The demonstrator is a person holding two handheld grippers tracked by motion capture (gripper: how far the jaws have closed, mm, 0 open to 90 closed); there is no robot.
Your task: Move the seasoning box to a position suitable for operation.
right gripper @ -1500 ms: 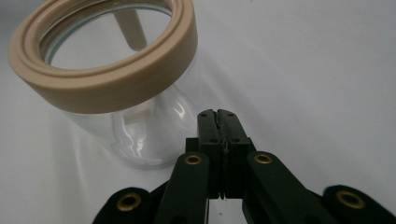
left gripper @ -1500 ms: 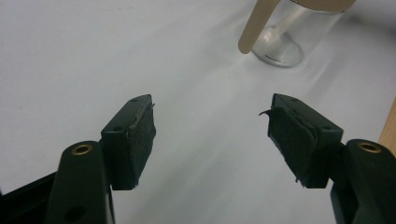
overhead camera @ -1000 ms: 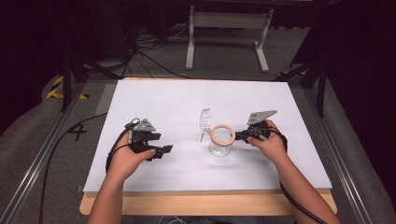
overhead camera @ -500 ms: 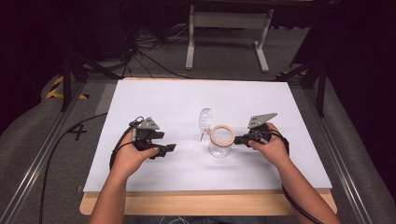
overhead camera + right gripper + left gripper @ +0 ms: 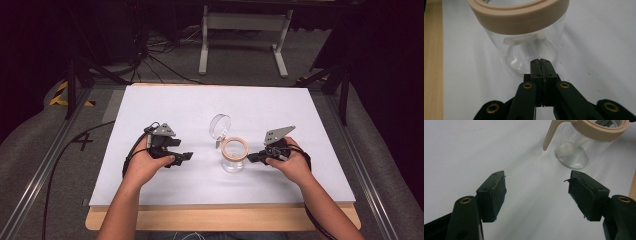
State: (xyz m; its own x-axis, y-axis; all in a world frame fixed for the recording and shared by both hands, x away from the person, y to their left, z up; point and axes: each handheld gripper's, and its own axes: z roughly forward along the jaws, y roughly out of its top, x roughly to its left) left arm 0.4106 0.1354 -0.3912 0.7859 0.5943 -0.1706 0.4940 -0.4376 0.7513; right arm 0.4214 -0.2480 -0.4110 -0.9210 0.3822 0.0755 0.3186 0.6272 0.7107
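Observation:
A clear glass jar [image 5: 234, 156] with a tan rim stands upright on the white table sheet [image 5: 210, 105], its hinged clear lid [image 5: 220, 126] flipped open behind it. The jar [image 5: 584, 145] rises ahead of my left gripper [image 5: 536, 192], which is open with nothing between its jaws. In the high view the left gripper [image 5: 184, 157] rests on the sheet left of the jar. My right gripper [image 5: 251, 157] sits just right of the jar, jaws pressed together and empty; its tips [image 5: 540, 62] nearly touch the jar [image 5: 524, 37].
The wooden table edge [image 5: 225, 220] runs along the near side. Metal rails flank the table on both sides. A white stand [image 5: 245, 30] and cables lie on the floor beyond the far edge.
Both hands have shifted only slightly; the jar stays put.

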